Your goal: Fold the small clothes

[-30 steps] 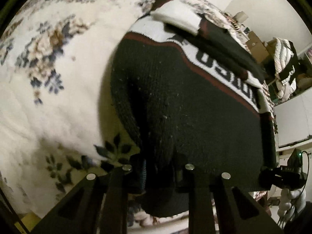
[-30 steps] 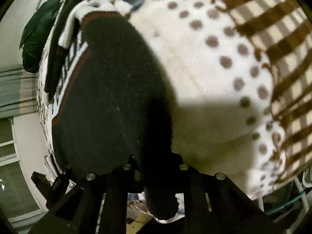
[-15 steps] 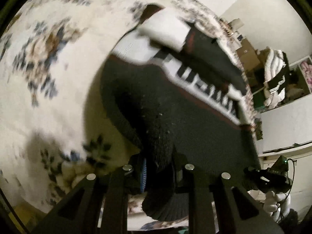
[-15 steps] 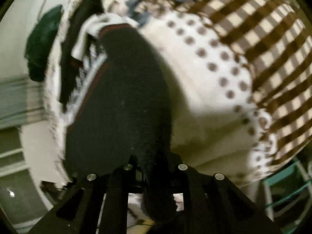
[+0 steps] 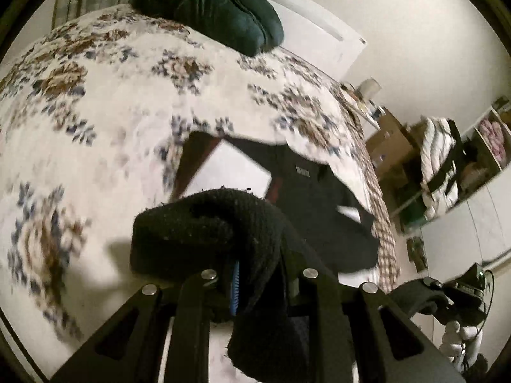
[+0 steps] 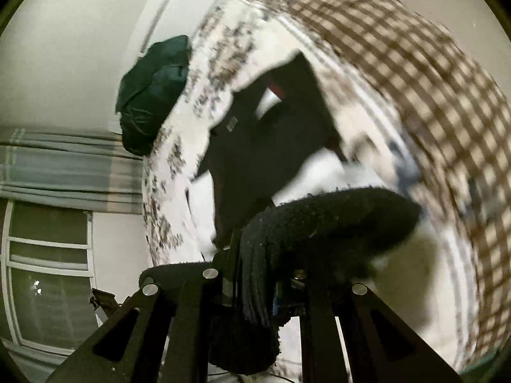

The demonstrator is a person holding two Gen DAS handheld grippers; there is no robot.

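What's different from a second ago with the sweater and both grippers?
Both grippers have lifted the black sweater's near edge off the floral bedspread and carried it up and forward, so the knit now bunches over the fingers instead of lying flat. The far part with the white patch stays on the bed. The left gripper and right gripper remain clamped on it; the dark green pillow is unmoved.

Both grippers look like the same build. The left gripper [image 5: 258, 282] is matte black plastic, two angular fingers [image 5: 194, 312] with triangular cutouts near the base and round silver screw heads along the top, plus a strip of blue padding on an inner face. The right gripper [image 6: 255, 282] matches: black struts, same triangular cutouts, four shiny silver screws.
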